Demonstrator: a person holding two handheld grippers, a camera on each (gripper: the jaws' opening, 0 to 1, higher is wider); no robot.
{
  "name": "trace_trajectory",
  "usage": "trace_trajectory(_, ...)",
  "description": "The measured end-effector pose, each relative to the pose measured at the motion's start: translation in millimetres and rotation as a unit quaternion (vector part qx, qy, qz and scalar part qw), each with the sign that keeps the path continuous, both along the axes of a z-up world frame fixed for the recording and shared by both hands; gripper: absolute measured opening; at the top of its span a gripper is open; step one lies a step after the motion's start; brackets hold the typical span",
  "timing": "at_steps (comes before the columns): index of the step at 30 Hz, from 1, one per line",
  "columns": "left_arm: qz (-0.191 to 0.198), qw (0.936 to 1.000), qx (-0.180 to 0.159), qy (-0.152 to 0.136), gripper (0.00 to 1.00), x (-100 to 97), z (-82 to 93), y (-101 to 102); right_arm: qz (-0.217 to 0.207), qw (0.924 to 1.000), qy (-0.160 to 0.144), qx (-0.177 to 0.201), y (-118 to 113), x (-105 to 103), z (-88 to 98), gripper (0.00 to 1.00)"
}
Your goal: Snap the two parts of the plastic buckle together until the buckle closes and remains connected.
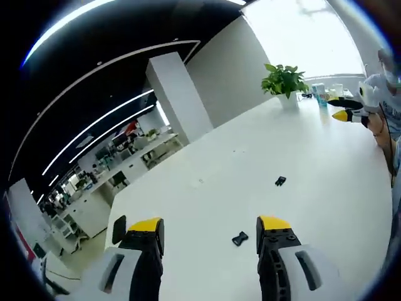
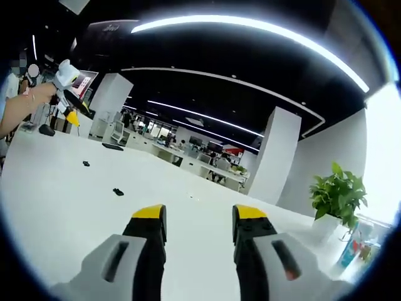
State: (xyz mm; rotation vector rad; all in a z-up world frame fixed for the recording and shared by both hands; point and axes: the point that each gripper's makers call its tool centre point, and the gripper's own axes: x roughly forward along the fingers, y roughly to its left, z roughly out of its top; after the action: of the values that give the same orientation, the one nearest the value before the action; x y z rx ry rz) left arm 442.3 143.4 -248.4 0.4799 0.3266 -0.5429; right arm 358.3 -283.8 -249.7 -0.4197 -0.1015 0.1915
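Note:
Two small black buckle parts lie apart on the white table [image 1: 213, 169]. In the left gripper view one buckle part [image 1: 240, 238] lies just inside my left gripper's right jaw, and the other buckle part [image 1: 280, 181] lies farther off. My left gripper [image 1: 210, 227] is open above the table with nothing between its jaws. The right gripper view shows both pieces to the left: the nearer part [image 2: 118, 192] and the farther part [image 2: 86, 163]. My right gripper [image 2: 199, 214] is open and holds nothing. Each view shows the other gripper far off: the right gripper [image 1: 343, 110] and the left gripper [image 2: 70, 110].
A potted plant [image 1: 285, 80] [image 2: 338, 194] stands at the table's far end beside some small bottles [image 1: 319, 94]. A person's arm [image 2: 25, 106] holds the left gripper. Office desks and a white pillar [image 1: 178, 94] lie beyond the table edge.

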Motion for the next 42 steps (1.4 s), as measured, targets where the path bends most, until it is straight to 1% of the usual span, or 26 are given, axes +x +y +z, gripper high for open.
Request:
trace_trajectory(3,-0.008,0.9999,0.005,0.007,0.59,5.2,-2.6,-1,0.003,0.9999,-0.002,0.01,-1,-1,1.3,0.42)
trace_trajectory(7,-0.017,0.9995,0.019,0.016,0.59,11.3,-10.2,0,0.001,1.0,-0.002,0.008,-1,-1,1.5,0.42)
trace_trajectory(10,-0.032,0.999,0.017,0.027,0.57,14.6,-14.3,-1,0.003,0.9999,-0.004,0.009,-1,-2,2.3,0.42)
trace_trajectory(12,-0.036,0.9988,0.019,0.029,0.56,17.2,-14.9,-1,0.003,1.0,-0.002,0.007,0,-2,1.8,0.42)
trace_trajectory(17,-0.042,0.9976,0.042,0.036,0.56,27.7,-18.8,1,0.0,0.9999,-0.004,0.01,-2,-2,2.4,0.42)
trace_trajectory(20,-0.046,0.9969,0.049,0.043,0.56,33.2,-20.7,-1,-0.002,0.9999,-0.004,0.011,-3,-2,2.7,0.42)
trace_trajectory(24,-0.059,0.9947,0.058,0.06,0.56,35.0,-28.5,-6,-0.001,0.9999,-0.002,0.011,-3,-2,1.9,0.42)
trace_trajectory(26,-0.066,0.9937,0.064,0.064,0.56,35.5,-30.3,-9,0.0,0.9999,-0.001,0.01,-2,-2,1.6,0.42)
trace_trajectory(29,-0.078,0.9918,0.073,0.069,0.56,35.9,-32.0,-12,0.001,0.9999,-0.002,0.01,-1,-2,1.7,0.42)
trace_trajectory(31,-0.088,0.9895,0.086,0.076,0.56,36.7,-34.3,-15,0.001,0.9999,-0.002,0.011,-2,-2,1.8,0.42)
trace_trajectory(39,-0.105,0.9826,0.115,0.101,0.55,41.8,-42.2,-21,0.0,0.9999,-0.003,0.01,-2,-2,2.3,0.42)
trace_trajectory(42,-0.116,0.9772,0.135,0.116,0.55,43.6,-49.2,-21,0.001,0.9999,-0.003,0.01,-1,-2,2.0,0.42)
